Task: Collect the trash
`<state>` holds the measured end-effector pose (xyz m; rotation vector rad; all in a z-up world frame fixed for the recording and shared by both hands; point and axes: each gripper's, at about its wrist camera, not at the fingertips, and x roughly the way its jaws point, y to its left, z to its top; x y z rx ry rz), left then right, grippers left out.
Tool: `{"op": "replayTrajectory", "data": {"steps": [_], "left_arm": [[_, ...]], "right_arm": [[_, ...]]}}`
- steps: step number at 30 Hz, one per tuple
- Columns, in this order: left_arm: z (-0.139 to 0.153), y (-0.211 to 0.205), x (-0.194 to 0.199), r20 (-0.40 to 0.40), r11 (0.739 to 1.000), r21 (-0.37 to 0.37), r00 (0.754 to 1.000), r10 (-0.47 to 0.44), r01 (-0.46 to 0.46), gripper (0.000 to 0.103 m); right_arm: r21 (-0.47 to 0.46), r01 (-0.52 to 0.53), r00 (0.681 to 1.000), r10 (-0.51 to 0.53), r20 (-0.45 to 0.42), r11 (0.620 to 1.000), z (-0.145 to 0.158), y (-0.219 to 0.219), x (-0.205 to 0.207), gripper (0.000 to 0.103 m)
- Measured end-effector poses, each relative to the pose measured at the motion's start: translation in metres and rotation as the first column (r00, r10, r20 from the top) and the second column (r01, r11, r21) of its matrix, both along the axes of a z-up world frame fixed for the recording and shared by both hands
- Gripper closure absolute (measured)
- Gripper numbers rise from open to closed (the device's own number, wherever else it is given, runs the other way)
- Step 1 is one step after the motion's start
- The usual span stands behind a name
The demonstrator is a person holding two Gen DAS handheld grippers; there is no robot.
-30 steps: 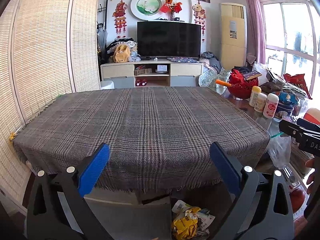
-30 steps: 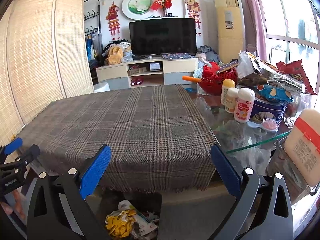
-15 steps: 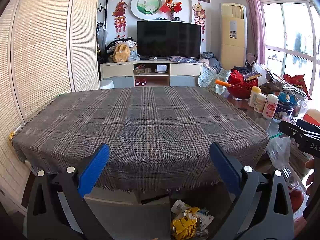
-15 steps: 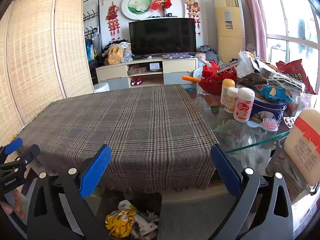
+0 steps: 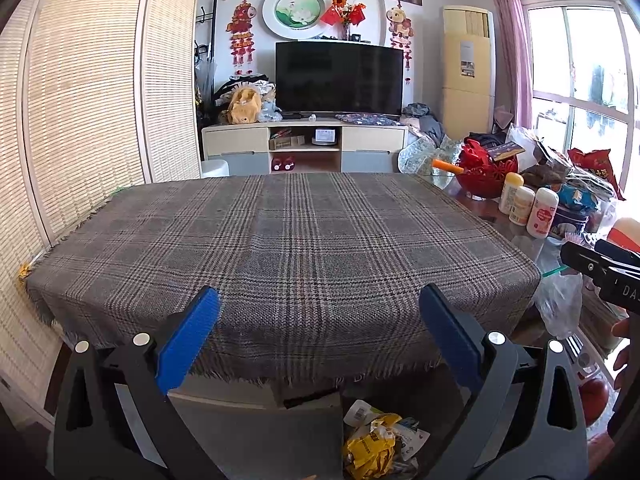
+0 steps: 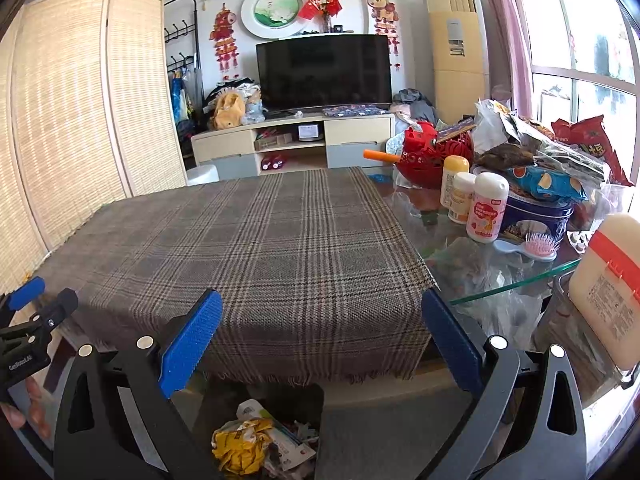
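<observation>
left gripper (image 5: 319, 330), right gripper (image 6: 321, 334) both spread wide, empty, above near edge of tablecloth (image 6: 256, 248); wrappers (image 6: 250, 446) in bin below cloth edge, likely already collected.

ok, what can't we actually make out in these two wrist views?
- Trash pile: both views, lower part cut off by the frame edge and gripper arms; item count unclear.
- Bin holding it: walls not discernible.
- Bottle labels: too small to read.
- Glass tabletop far right: hidden under clutter.
</observation>
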<state>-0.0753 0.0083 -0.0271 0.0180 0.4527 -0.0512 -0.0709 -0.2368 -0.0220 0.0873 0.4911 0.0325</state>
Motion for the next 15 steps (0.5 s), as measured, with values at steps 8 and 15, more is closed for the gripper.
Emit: {"op": "replayTrajectory", "data": {"steps": [8,15], "left_arm": [[0.0019,0.0045,-0.0006,0.0,1.0,-0.022,1.0,0.022,-0.022,0.008],[0.0014,0.0068,0.0043,-0.023,0.996,0.023,0.996,0.089,-0.089,0.008]], "right_arm": [[0.008,0.004,1.0,-0.004,-0.004,1.0,-0.001,-0.0005,-0.0003,0.003],[0.005,0.003,1.0,-0.003,-0.012,1.0,-0.0017,0.0009,0.0003,0.003]]}}
